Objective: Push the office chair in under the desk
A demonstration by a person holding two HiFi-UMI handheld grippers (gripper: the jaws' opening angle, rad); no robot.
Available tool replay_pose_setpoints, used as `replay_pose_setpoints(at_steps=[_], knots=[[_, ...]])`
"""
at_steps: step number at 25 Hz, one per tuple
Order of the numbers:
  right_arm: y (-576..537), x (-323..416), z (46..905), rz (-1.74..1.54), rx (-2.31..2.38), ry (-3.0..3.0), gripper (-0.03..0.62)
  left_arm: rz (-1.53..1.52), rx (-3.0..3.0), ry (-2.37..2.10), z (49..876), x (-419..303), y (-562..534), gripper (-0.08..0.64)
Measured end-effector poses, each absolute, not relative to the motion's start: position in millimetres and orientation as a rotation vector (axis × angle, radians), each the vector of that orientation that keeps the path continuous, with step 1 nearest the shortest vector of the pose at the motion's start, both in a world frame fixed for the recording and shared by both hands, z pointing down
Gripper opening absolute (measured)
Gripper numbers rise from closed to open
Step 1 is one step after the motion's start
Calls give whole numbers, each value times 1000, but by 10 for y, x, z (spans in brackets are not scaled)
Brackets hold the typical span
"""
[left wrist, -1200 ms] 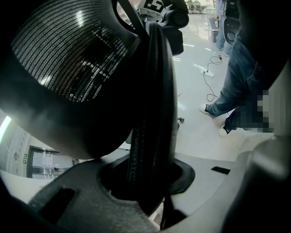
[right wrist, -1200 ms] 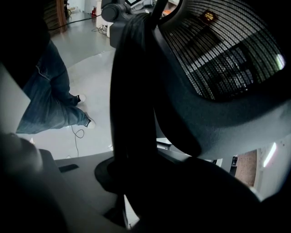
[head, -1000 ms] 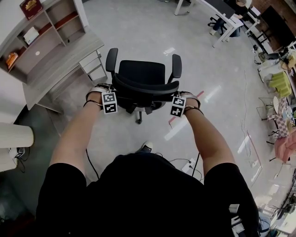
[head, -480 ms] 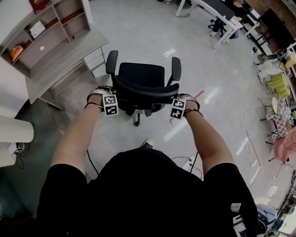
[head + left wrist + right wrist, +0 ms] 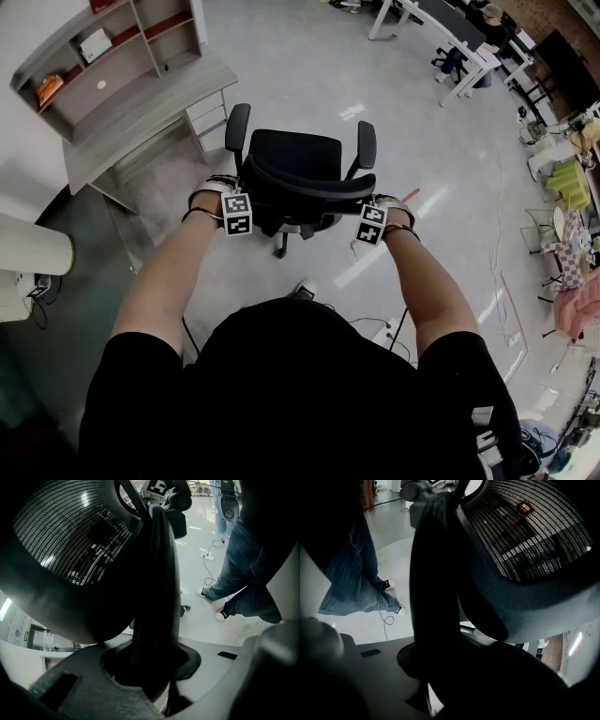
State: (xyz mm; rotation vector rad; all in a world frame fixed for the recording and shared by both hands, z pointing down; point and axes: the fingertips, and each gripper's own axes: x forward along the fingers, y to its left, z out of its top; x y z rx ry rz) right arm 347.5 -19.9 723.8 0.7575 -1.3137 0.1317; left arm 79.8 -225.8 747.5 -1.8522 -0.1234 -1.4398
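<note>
The black office chair [image 5: 302,161] stands on the grey floor, its seat facing away from me and its mesh backrest [image 5: 309,187] nearest. The grey desk [image 5: 141,108] with shelves stands up left of it. My left gripper [image 5: 242,192] is shut on the backrest's left edge, my right gripper [image 5: 375,206] on its right edge. In the left gripper view the black backrest frame [image 5: 157,597] runs down between the jaws of the left gripper [image 5: 150,667], mesh [image 5: 79,541] to its left. The right gripper [image 5: 440,667] clamps the frame [image 5: 433,573] likewise.
A white drawer unit [image 5: 208,117] sits under the desk's right end, close to the chair's left armrest [image 5: 237,127]. Cables [image 5: 375,328] lie on the floor behind me. A white cylinder [image 5: 33,267] stands at far left. White tables [image 5: 450,37] stand far back right.
The chair has rolled a little nearer the desk and drawer unit, with both grippers still clamped on its backrest and travelling with it.
</note>
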Motion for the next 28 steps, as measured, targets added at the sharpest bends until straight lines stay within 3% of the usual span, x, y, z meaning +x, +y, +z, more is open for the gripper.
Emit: replay_pose_setpoints(at_steps=[11,28], knots=[[-338,3153,7234,63,689,-1335,91,-1438,-1918,-79,7461,288,-2087,87],[-1091,1847,7252,-134,516,-1418,92,-1549,-2014,161,7468,-1335,-2065,89]])
